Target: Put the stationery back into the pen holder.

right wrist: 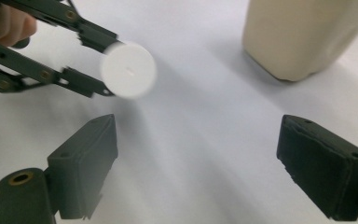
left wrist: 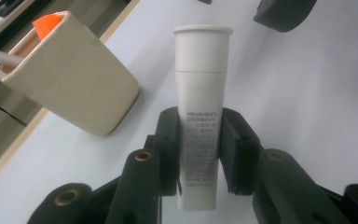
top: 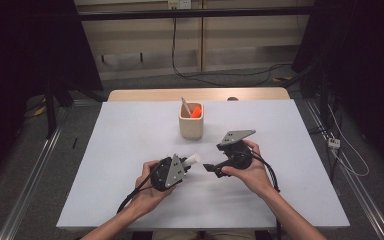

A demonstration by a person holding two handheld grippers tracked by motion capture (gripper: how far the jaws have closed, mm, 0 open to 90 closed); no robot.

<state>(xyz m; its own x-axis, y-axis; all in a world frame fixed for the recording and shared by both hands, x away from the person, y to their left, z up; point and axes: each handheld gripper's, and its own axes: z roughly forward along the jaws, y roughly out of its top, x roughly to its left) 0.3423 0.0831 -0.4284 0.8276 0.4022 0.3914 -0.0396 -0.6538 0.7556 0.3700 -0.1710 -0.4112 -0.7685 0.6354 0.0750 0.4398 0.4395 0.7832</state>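
While the left gripper (left wrist: 200, 140) has its two black jaws clamped on the lower half of a white plastic tube with a flat cap and fine printed text (left wrist: 200, 116), the tube sticks out forward past the jaw tips, cap end farthest from the hand. In the left gripper view the tube sits squarely between the pads, both pads touching its sides, bottom end hanging just behind them. Ahead and to the left of those jaws stands a beige rounded-square ceramic cup (left wrist: 70, 79), well apart from the tube, with an orange-tipped item (left wrist: 46, 23) and a pale stick poking out of it; can't tell what they are.

The right gripper (right wrist: 196, 172) is spread wide, jaws holding nothing, bare white table top (right wrist: 205, 140) between them. Just beyond its left jaw the tube's round white cap faces the camera, pinched by the other gripper, near but not touching the right jaws. The cup is ahead of its right jaw, apart from it.

In the high view the left gripper (top: 187, 167) and right gripper (top: 209, 168) point at each other near the table's front middle, tube tip between them, the cup (top: 190, 121) beyond both. A hand grips each tool.
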